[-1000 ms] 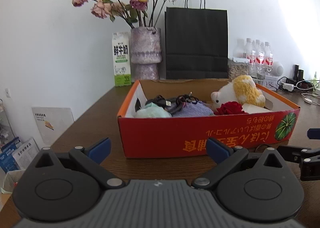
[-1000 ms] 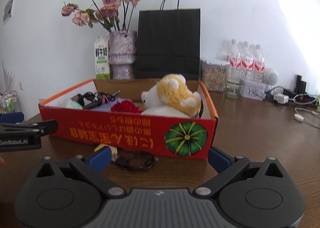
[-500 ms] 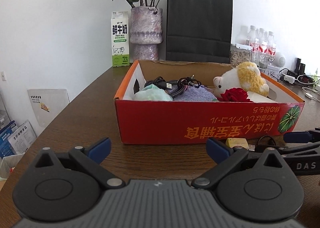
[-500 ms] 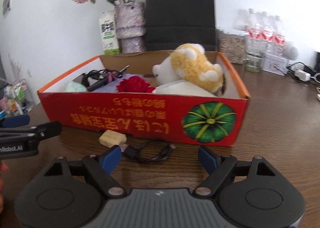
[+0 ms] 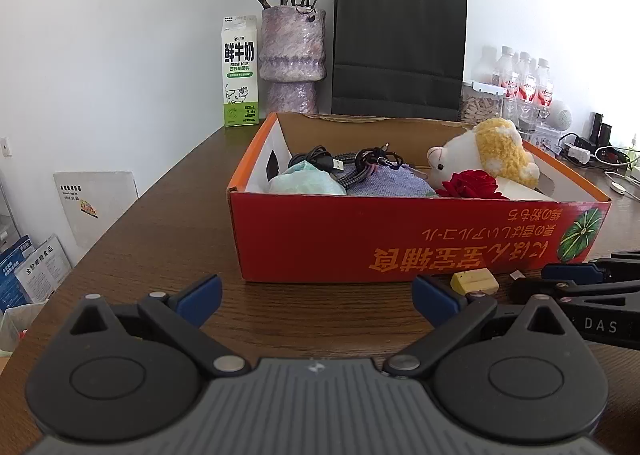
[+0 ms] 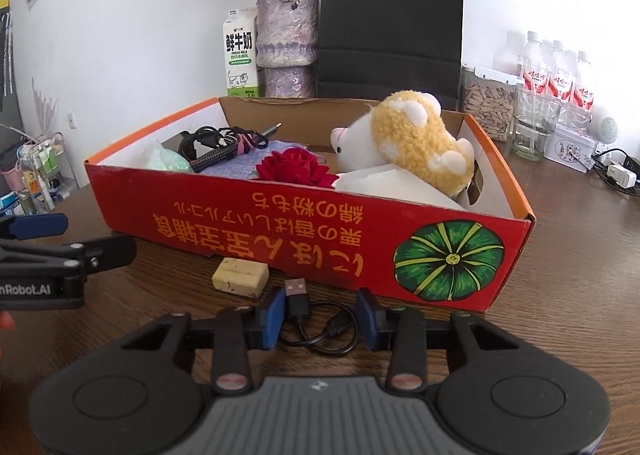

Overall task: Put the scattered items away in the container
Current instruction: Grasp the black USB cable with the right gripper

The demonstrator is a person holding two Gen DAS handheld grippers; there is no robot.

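Note:
A red cardboard box stands on the brown table, holding a plush toy, a red rose, cables and cloths. In front of it lie a coiled black USB cable and a small yellow block. My right gripper is low over the table, half closed, its blue pads on either side of the cable, not touching it that I can see. My left gripper is wide open and empty, in front of the box's left half.
Behind the box stand a milk carton, a vase of dried roses and a black paper bag. Water bottles, a jar of seeds, a tin and chargers sit at the back right. Papers lie off the left table edge.
My right gripper has come down and forward over the USB cable and its fingers have narrowed around it. The left gripper has drifted slightly closer to the box, still wide open.

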